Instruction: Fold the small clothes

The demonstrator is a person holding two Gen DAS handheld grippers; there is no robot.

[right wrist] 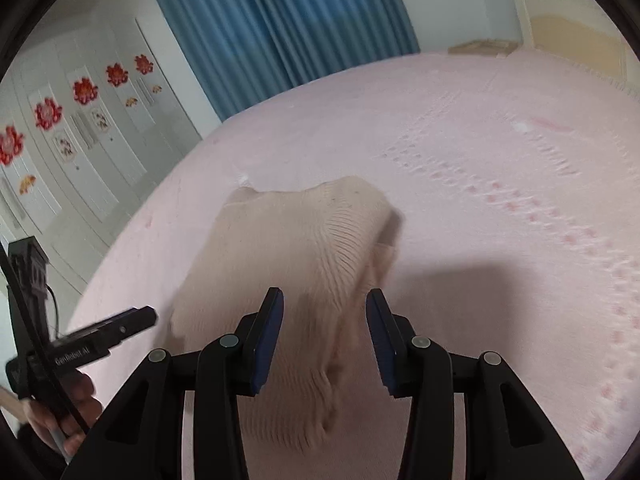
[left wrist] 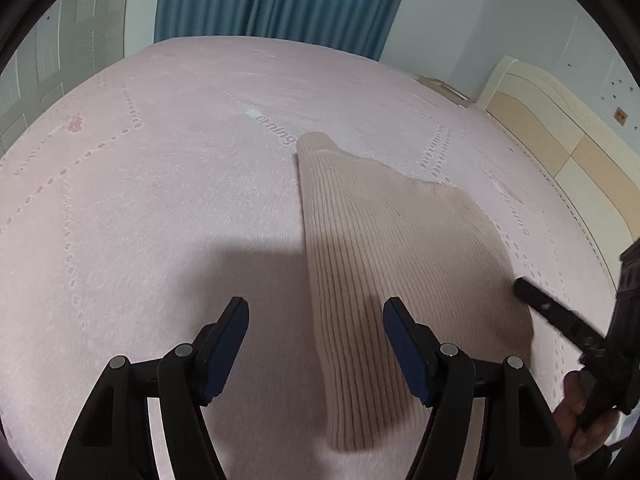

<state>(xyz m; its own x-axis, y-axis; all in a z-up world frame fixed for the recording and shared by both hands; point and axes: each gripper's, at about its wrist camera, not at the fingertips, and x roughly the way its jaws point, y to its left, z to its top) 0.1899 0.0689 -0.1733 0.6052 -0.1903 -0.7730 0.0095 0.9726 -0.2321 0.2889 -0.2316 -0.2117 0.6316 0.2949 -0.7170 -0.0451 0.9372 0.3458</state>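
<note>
While a pink bedspread [left wrist: 168,184] fills most of both views, a blue curtain [left wrist: 280,0] hangs behind its far edge and a cream headboard [left wrist: 560,136] stands at one side. White wardrobe doors [right wrist: 92,152] with red flower stickers [right wrist: 85,91] line the wall in the right wrist view. A low wooden piece [right wrist: 484,47] sits beside the headboard; what it is cannot be told.

On the bedspread lies a beige ribbed knit garment [left wrist: 384,264], folded over on itself, its narrow end pointing toward the curtain. Nothing lies on top of it, and dark shadows of the tools fall across it and the bedspread.

The left gripper [left wrist: 316,320] hovers with its jaws spread wide and holds nothing; the garment's near part lies below the gap, closer to the right finger [left wrist: 404,344]. The right gripper [right wrist: 325,312] is likewise wide open and empty, poised over the garment's near end, which is blurred there. Whether either tool touches the cloth cannot be told. In each view the other tool shows at the edge, gripped by a hand [right wrist: 68,412].
</note>
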